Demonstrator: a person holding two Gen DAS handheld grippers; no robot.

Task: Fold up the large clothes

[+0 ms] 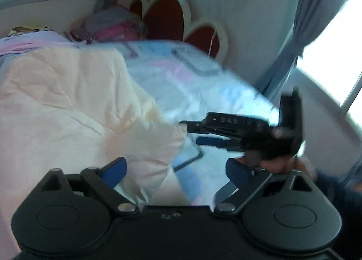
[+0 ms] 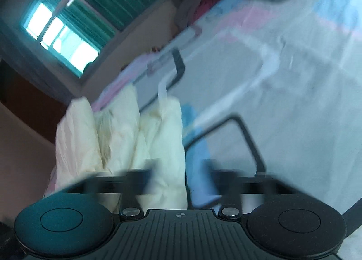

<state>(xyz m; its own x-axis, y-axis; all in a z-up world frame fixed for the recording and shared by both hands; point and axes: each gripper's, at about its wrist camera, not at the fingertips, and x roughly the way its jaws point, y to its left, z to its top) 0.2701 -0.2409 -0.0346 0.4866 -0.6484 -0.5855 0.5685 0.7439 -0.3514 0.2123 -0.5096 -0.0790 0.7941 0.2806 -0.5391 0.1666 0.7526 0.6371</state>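
A large cream, pale-pink garment [image 1: 74, 106] lies bunched on the bed sheet [image 1: 203, 83], filling the left of the left wrist view. My left gripper [image 1: 176, 169] is open, its blue-padded fingertips [image 1: 114, 170] spread wide just above the garment's near edge, holding nothing. My right gripper [image 1: 203, 132] shows in the left wrist view at the right, held by a hand, its jaws slightly apart beside the garment's edge. In the blurred right wrist view the garment [image 2: 140, 133] stands bunched ahead of my right gripper [image 2: 178, 183], whose fingers are spread wide and hold nothing.
The sheet [image 2: 282, 79] is pale blue and pink with dark outlines. A headboard with red heart shapes [image 1: 167, 20] stands behind. Piled clothes [image 1: 113, 27] lie at the bed's head. Grey curtains [image 1: 301, 33] and a bright window are at the right. A green-curtained window [image 2: 74, 17] is at left.
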